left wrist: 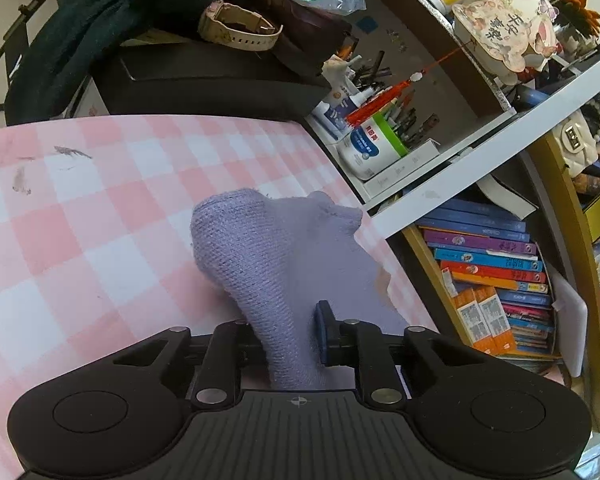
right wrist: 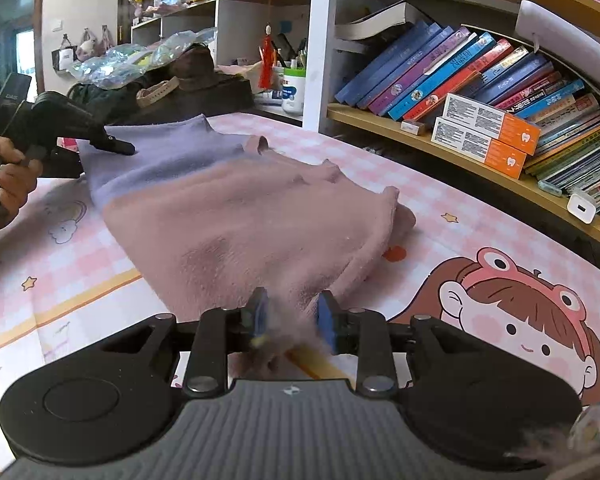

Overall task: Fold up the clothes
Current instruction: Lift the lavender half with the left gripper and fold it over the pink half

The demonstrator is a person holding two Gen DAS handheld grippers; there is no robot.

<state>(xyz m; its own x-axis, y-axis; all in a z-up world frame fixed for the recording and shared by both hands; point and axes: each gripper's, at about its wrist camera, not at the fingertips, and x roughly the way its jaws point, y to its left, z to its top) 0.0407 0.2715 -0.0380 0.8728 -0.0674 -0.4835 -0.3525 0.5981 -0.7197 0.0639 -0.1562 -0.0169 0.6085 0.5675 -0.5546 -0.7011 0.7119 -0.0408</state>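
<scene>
Two grippers share one garment across the pink checked tabletop (right wrist: 440,184), which runs along a crowded bookshelf (right wrist: 480,80). Spread over the middle of that tabletop toward its far edge lies the sweater (right wrist: 236,216), dusty pink over most of its body and lavender at the far end. Nearest me, the right gripper (right wrist: 288,316) has its jaws closed most of the way onto a bunch of the pink hem, fabric pinched between the blue pads. At the far end the left gripper (left wrist: 284,332) has its jaws drawn in on a roll of lavender knit, raised off the surface. My worry is the uneven pull: if one hand lifts or travels faster than the other, the loose knit could slip out of a pinch or the fold could land crooked, and the right-hand grip looks thin. Only the right wrist view shows the whole garment, its pink part and the person's left hand (right wrist: 4,176) on the handle; the left wrist view alone shows the watch (left wrist: 236,28) and dark cloth (left wrist: 88,32) beyond the far edge.
</scene>
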